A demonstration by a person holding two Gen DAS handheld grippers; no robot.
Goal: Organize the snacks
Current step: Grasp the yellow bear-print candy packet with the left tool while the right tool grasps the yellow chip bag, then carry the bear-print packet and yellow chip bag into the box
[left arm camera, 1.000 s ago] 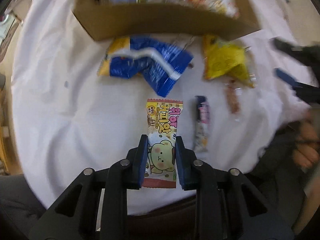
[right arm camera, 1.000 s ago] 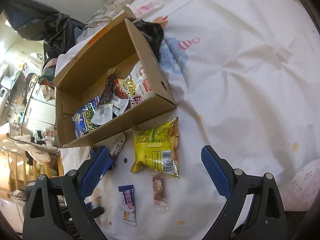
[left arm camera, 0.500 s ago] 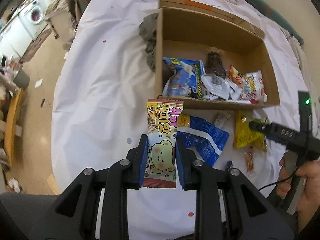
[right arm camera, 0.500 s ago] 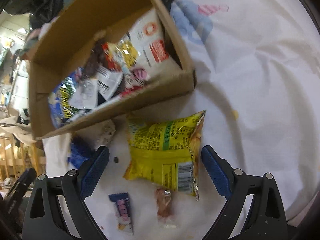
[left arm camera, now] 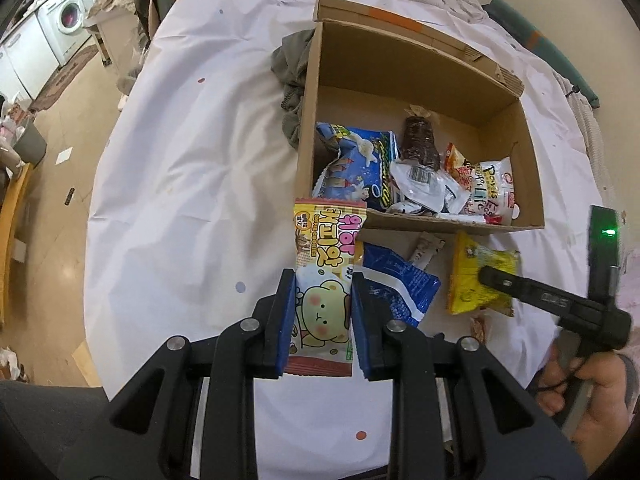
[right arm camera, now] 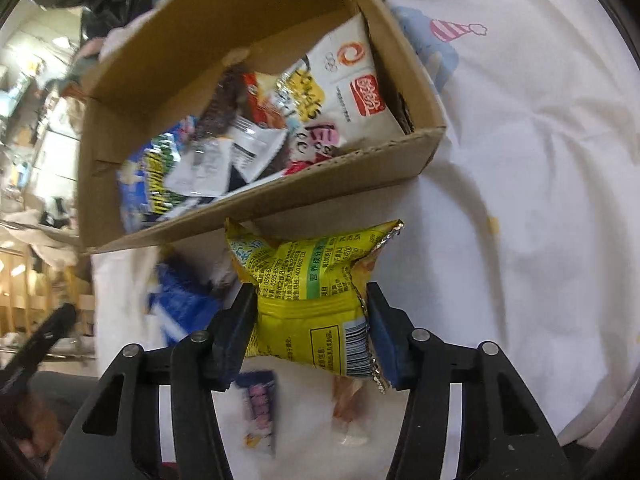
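Observation:
My left gripper is shut on a pink-and-yellow bear snack pack and holds it above the white cloth, just short of the cardboard box's near-left corner. The box holds several snacks. My right gripper is shut on a yellow snack bag, in front of the box's near wall. The bag also shows in the left wrist view, with the right gripper's body over it. A blue bag lies on the cloth beside it.
A small purple bar and a small clear-wrapped snack lie under my right gripper. A grey-green cloth is bunched at the box's far-left side. The table's left edge drops to the floor.
My right gripper has moved onto the yellow bag and closed around it. My left gripper holds the bear pack as before and has drawn slightly closer to the box.

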